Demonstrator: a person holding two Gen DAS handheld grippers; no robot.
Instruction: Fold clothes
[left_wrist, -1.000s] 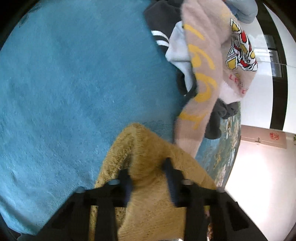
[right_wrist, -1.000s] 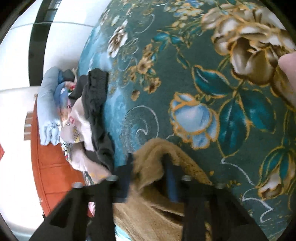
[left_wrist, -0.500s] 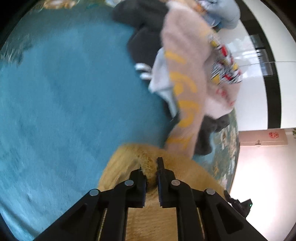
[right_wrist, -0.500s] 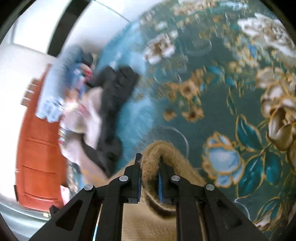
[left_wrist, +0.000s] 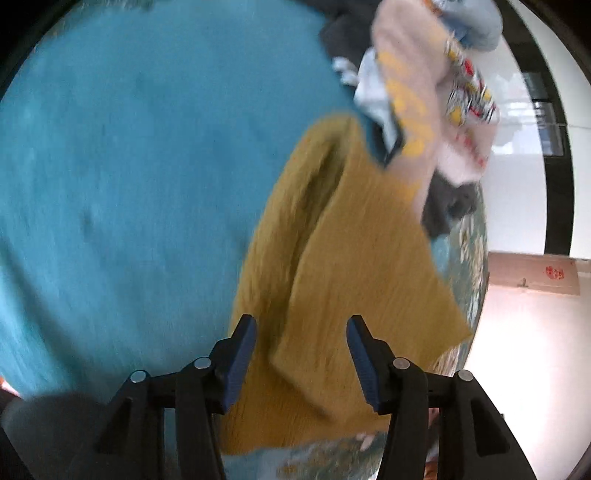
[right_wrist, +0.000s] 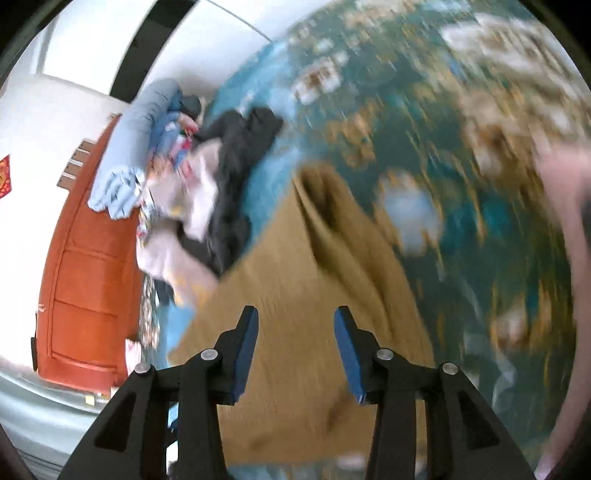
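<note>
Left gripper (left_wrist: 301, 343) was open, jaws spread wide, nothing between the blue pads (left_wrist: 240, 360); it hung just above the near part of the mustard knit garment (left_wrist: 351, 266). Right gripper (right_wrist: 295, 339) was likewise open and empty-handed, over the same garment (right_wrist: 295, 295). Garment lay released on the bed, spread roughly flat with one raised fold ridge running away from the grippers; in the left view a flap overlapped the lower layer near the jaws. It straddled the boundary between the plain teal blanket (left_wrist: 129, 166) and the floral bedspread (right_wrist: 424, 110). Garment's far end reached the pile of unfolded clothes (left_wrist: 424, 92), touching or just beside it, blur prevented telling which. Pile held a pink piece with yellow print, dark grey items, something white and a light blue piece at the far edge of the bed (right_wrist: 129, 147). Beyond the bed edge: orange wooden door (right_wrist: 85, 277), white wall, dark window frame. Both views motion-blurred. A pink blurred shape (right_wrist: 561, 221) sat at the right edge of the right view, unidentifiable.
</note>
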